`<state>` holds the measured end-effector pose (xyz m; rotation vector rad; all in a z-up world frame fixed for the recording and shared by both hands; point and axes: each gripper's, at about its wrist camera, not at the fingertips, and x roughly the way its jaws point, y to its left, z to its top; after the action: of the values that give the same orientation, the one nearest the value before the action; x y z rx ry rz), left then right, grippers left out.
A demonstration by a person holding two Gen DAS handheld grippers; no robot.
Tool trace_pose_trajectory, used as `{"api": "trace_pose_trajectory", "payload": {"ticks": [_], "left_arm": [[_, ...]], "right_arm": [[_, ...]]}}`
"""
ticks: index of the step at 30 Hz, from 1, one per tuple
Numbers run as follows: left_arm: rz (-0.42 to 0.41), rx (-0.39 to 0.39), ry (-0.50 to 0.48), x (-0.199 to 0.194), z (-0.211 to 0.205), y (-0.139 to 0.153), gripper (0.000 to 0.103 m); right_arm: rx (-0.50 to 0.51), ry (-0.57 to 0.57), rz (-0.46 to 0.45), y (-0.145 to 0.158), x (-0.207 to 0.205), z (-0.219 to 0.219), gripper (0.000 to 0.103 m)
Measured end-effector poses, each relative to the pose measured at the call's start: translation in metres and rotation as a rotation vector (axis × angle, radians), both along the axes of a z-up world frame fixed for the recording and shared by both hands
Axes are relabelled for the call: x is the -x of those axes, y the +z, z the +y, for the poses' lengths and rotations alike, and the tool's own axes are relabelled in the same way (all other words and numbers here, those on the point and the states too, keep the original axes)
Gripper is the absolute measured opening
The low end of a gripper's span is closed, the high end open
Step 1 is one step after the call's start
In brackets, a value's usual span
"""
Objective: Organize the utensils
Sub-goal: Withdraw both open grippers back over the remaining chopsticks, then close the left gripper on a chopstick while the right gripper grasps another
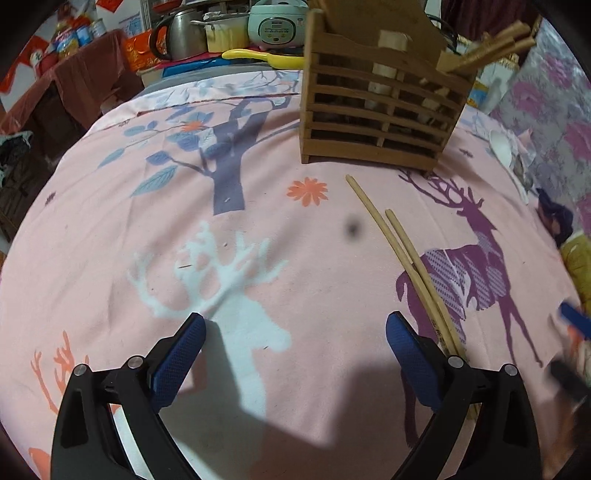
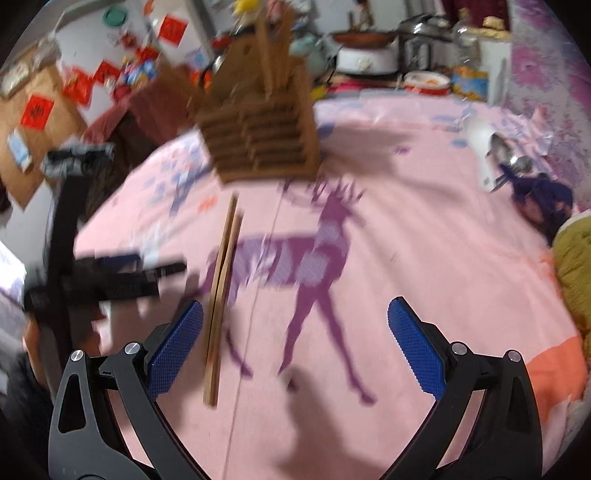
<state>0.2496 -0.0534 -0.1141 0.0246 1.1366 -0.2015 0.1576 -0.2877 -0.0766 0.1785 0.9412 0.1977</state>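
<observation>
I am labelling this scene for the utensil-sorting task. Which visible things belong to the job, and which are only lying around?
For the job:
- pair of long wooden chopsticks lying on the cloth
- slatted wooden utensil holder
- white plastic spoon
- metal spoon

Just lying about:
- pale green rice cooker
- steel kettle
- yellow ladle
- pink deer-print tablecloth

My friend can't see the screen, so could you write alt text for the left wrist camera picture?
A pair of wooden chopsticks lies on a pink deer-print cloth, just beside the right finger of the open, empty left gripper. Behind stands a slatted wooden utensil holder with utensils in it.
</observation>
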Motion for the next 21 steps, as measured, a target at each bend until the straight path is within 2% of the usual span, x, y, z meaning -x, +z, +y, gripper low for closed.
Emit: {"api": "trace_pose_trajectory", "payload": {"ticks": [4, 8, 11, 12, 13, 14, 16, 17, 18, 21], "left_arm": [[-0.014, -0.006, 0.007, 0.001, 0.001, 0.004, 0.096], [-0.028, -0.028, 0.012, 0.004, 0.001, 0.006, 0.096], [-0.031, -0.033, 0.018, 0.004, 0.002, 0.006, 0.096], [-0.031, -0.032, 0.019, 0.004, 0.003, 0.006, 0.096], [-0.031, -0.031, 0.02, 0.005, 0.004, 0.006, 0.096], [-0.033, -0.031, 0.018, 0.005, 0.003, 0.007, 0.096], [-0.039, -0.032, 0.008, 0.007, 0.001, 0.008, 0.096], [-0.043, -0.035, 0.001, 0.008, 0.0, 0.008, 0.096], [-0.049, -0.038, -0.009, 0.009, -0.003, 0.009, 0.096], [-0.075, -0.043, -0.056, 0.016, -0.013, 0.012, 0.096]], "right_arm": [[0.089, 0.127, 0.006, -0.013, 0.028, 0.022, 0.097], [0.243, 0.266, -0.017, -0.023, 0.051, 0.057, 0.093], [0.237, 0.316, -0.031, -0.021, 0.055, 0.064, 0.078], [0.223, 0.308, -0.024, -0.021, 0.053, 0.061, 0.07], [0.202, 0.297, -0.013, -0.021, 0.05, 0.057, 0.061], [0.192, 0.272, -0.007, -0.021, 0.047, 0.051, 0.057], [0.194, 0.223, -0.008, -0.02, 0.043, 0.042, 0.039], [0.192, 0.201, -0.006, -0.021, 0.041, 0.039, 0.035], [0.186, 0.185, -0.003, -0.022, 0.04, 0.035, 0.026], [0.172, 0.168, 0.005, -0.023, 0.037, 0.03, 0.016]]}}
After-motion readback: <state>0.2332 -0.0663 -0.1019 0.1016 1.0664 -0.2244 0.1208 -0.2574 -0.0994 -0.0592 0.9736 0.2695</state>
